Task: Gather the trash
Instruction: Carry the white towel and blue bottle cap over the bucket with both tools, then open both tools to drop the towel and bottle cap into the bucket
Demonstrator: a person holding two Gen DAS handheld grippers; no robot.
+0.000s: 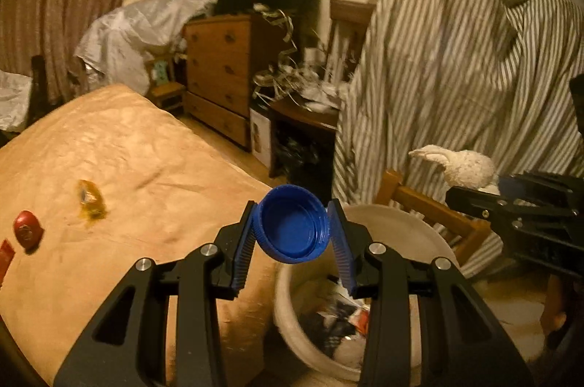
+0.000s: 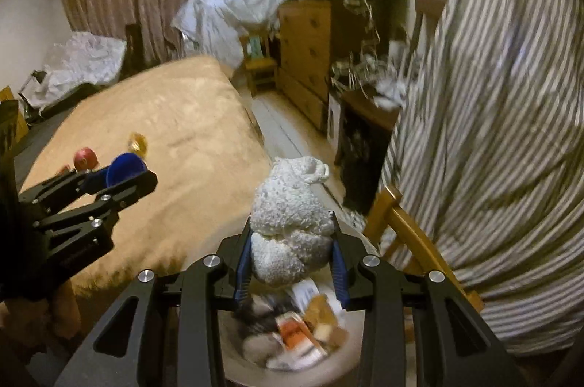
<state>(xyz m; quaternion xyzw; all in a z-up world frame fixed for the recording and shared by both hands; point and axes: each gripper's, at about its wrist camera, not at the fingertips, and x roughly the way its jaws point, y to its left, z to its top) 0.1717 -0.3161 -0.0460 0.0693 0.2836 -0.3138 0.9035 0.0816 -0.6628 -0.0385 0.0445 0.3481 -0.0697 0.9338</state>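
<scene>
L gripper (image 1: pixel 291 233) clamped on blue ribbed plastic bottle cap (image 1: pixel 292 228), hollow side facing cam, above round white bin (image 1: pixel 401 226) w/ crumpled wrappers. R gripper (image 2: pixel 291 259) pinching white nubbly crumpled wad (image 2: pixel 290 233) over same bin. Red round wrapper (image 1: pixel 26 228) & amber crinkly wrapper (image 1: pixel 89 199) on tan plush bedspread (image 1: pixel 127 149).

A bed (image 1: pixel 153 146) covered by a tan, wrinkled blanket is seen in both wrist views. Lying directly on the blanket: a crumpled amber wrapper (image 1: pixel 89 199), a red round piece (image 1: pixel 26 229) just beside it, and a red flat scrap (image 1: pixel 5 259) cut off at the picture's edge. A white bin (image 1: pixel 412 233) stands on the pale floor (image 2: pixel 277 127) at the bed's corner; mixed, blurred trash is seen inside it.
</scene>
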